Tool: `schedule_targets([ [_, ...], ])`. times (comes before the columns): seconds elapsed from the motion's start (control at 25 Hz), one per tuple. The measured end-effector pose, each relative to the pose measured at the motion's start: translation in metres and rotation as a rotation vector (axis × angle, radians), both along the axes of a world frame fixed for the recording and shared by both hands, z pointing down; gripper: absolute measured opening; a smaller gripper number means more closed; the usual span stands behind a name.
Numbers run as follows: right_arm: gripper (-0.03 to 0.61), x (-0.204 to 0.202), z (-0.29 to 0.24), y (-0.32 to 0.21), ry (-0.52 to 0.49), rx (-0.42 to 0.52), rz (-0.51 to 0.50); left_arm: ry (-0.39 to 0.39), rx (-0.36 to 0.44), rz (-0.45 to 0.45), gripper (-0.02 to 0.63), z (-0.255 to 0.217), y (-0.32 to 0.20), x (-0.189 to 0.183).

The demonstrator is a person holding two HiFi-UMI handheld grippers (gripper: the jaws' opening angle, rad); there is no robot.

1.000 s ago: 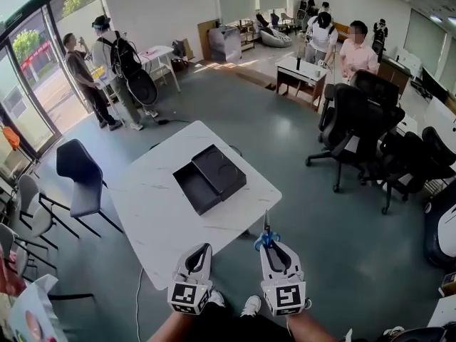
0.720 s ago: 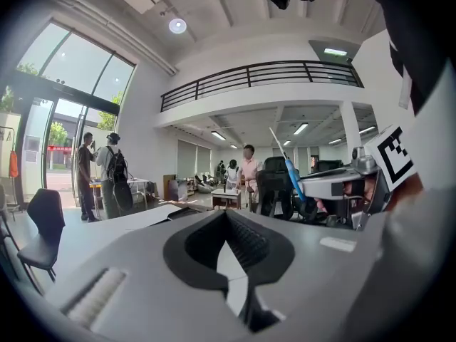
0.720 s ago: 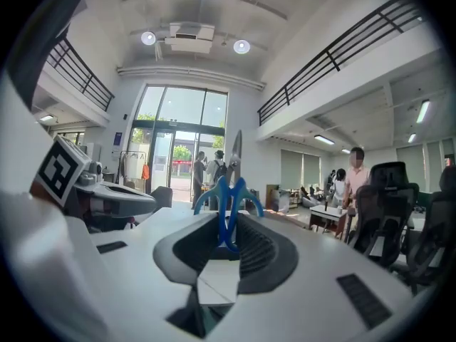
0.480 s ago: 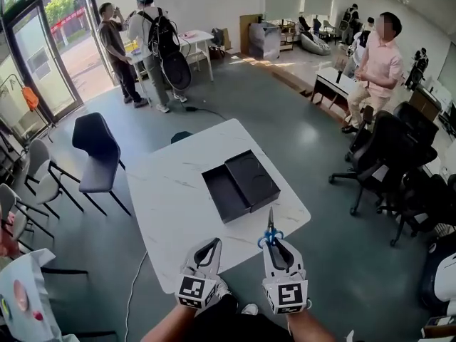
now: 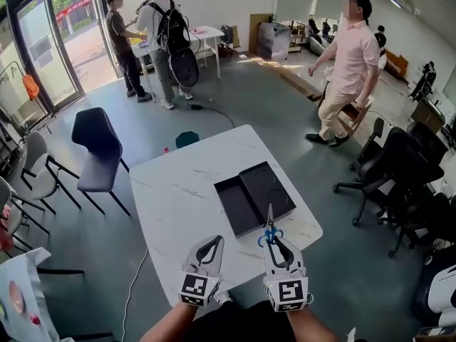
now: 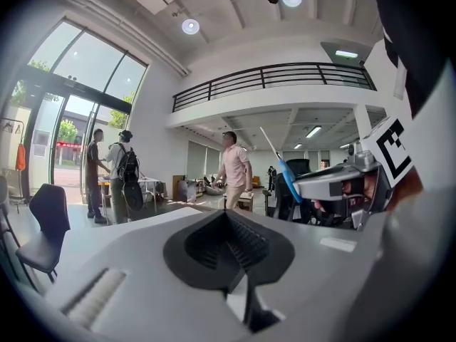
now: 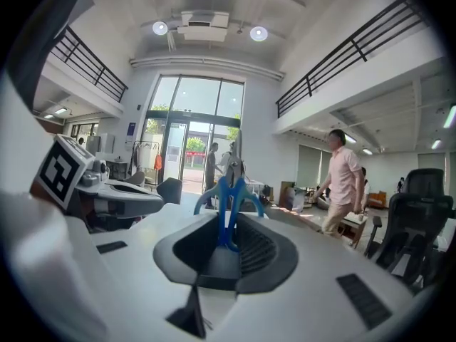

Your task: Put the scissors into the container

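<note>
My right gripper (image 5: 272,242) is shut on the blue handles of a pair of scissors (image 5: 269,230), whose blades point up and away over the table's near edge. In the right gripper view the scissors (image 7: 228,191) stand upright between the jaws. The black container (image 5: 236,204) lies open on the white table (image 5: 182,198), its lid (image 5: 268,189) beside it on the right. My left gripper (image 5: 209,246) is shut with nothing in it, near the table's front edge. The left gripper view catches the scissors (image 6: 282,168) at the right.
A dark chair (image 5: 96,148) stands left of the table, black office chairs (image 5: 399,169) to the right. A person in a pink shirt (image 5: 349,63) walks behind the table; two people (image 5: 146,34) stand by a far white table near the glass doors.
The head view has swung toward the table, which now sits closer and more central. The person in pink has walked nearer, to the left. Both grippers hold their pose with the scissors.
</note>
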State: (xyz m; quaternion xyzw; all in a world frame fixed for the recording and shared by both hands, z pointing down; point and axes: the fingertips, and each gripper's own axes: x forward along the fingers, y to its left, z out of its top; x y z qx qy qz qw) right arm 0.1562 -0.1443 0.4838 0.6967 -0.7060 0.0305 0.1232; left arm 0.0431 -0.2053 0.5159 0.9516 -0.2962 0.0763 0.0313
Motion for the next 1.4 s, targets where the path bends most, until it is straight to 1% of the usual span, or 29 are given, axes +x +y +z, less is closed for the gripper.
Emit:
schedule_targets([
  [0.24,0.081,-0.006,0.009,-0.023,0.015,-0.036,-0.027,-0.005,-0.012,-0.012,0.009,0.008,-0.019,-0.006],
  [0.4,0.081,0.000,0.021,-0.041,0.007,-0.076,-0.055,-0.030,-0.032,-0.038,0.009,0.021,-0.031,-0.006],
  [0.52,0.081,0.002,0.027,-0.057,-0.002,-0.097,-0.096,-0.020,-0.054,-0.068,0.009,0.021,-0.040,-0.009],
  [0.64,0.081,0.000,0.034,-0.072,-0.001,-0.124,-0.142,-0.017,-0.073,-0.119,0.009,0.021,-0.048,-0.016],
  [0.8,0.081,-0.001,0.042,-0.092,-0.001,-0.154,-0.179,-0.031,-0.073,-0.168,0.009,0.023,-0.057,-0.024],
  [0.92,0.081,0.003,0.054,-0.105,0.015,-0.192,-0.190,-0.043,-0.081,-0.206,0.009,0.029,-0.063,-0.031],
  [1.2,0.080,0.010,0.087,-0.129,0.030,-0.297,-0.220,-0.051,-0.111,-0.260,0.009,0.046,-0.067,-0.039],
  [1.4,0.080,0.007,0.110,-0.142,0.040,-0.372,-0.219,-0.055,-0.117,-0.280,0.009,0.049,-0.073,-0.045],
])
